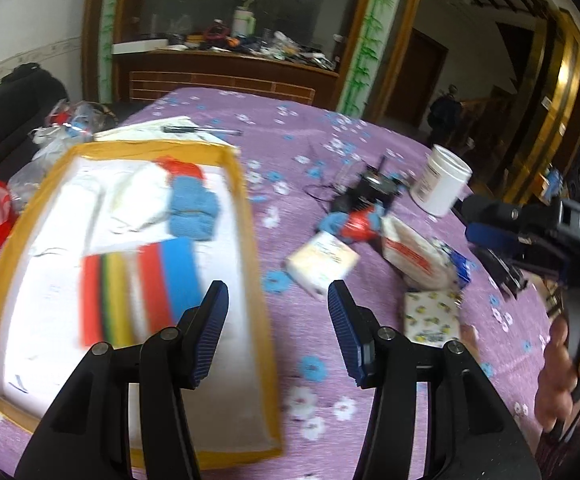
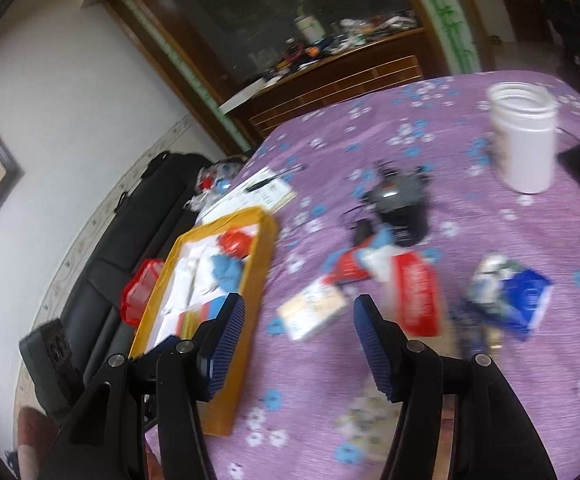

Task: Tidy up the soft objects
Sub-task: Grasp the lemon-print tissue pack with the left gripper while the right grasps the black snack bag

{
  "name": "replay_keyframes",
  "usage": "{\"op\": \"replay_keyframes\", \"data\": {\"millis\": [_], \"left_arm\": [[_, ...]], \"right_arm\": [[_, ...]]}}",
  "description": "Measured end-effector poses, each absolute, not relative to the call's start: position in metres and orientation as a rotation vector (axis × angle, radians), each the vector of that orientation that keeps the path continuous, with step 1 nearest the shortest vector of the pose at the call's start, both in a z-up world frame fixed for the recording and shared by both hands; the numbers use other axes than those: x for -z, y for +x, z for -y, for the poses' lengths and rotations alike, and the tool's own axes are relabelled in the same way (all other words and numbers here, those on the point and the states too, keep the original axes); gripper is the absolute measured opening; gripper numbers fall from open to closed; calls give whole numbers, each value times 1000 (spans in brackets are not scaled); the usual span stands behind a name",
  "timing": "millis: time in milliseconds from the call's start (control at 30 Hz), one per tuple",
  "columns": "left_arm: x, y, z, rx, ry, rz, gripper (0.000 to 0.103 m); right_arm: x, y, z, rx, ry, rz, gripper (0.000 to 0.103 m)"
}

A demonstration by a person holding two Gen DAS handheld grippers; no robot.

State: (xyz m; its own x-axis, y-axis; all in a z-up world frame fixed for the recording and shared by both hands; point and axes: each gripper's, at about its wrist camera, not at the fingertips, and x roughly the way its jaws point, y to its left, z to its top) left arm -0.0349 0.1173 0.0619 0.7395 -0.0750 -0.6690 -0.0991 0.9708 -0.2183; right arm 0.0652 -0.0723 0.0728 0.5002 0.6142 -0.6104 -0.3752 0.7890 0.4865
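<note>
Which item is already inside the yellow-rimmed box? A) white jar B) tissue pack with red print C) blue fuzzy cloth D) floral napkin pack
C: the blue fuzzy cloth lies inside the yellow-rimmed box, next to a stack of coloured sheets; the white jar, red-print tissue pack and floral napkin pack all sit out on the purple tablecloth.

Bare purple tablecloth (image 1: 329, 432) lies open between the yellow-rimmed box (image 1: 252, 216) and the tissue packs (image 1: 321, 264). Farther back, a black gadget with wires (image 1: 373, 188) and a white jar (image 1: 441, 184) crowd the way.
</note>
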Motion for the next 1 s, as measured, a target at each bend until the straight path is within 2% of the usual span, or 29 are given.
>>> {"op": "replay_keyframes", "data": {"millis": [233,333,433,700,833,900,933,967,1000], "left_arm": [[-60,-28,-72,87,-203,-791,50],[-57,-26,-58,142,-209,-824,50],[-52,-24,-46,174,-201,-848,55],[-47,-20,-32,204,-183,-886,55],[-45,-17,-31,218,-196,-899,61],[-44,-14,-27,227,-196,-908,61],[-44,-12,-24,231,-194,-913,61],[-43,-10,-21,234,-190,-920,61],[-42,-9,-18,240,-188,-925,61]], "right_arm": [[-74,82,151,-462,295,-841,61],[-71,97,187,-345,251,-855,67],[-60,112,223,-223,192,-876,68],[-25,123,247,-34,-52,-909,71],[-17,127,246,-9,-90,-911,71],[-8,129,247,-35,-66,-935,67],[-2,132,247,-43,-66,-953,60],[2,132,246,-35,-84,-970,47],[2,131,244,-26,-99,-954,46]]}}
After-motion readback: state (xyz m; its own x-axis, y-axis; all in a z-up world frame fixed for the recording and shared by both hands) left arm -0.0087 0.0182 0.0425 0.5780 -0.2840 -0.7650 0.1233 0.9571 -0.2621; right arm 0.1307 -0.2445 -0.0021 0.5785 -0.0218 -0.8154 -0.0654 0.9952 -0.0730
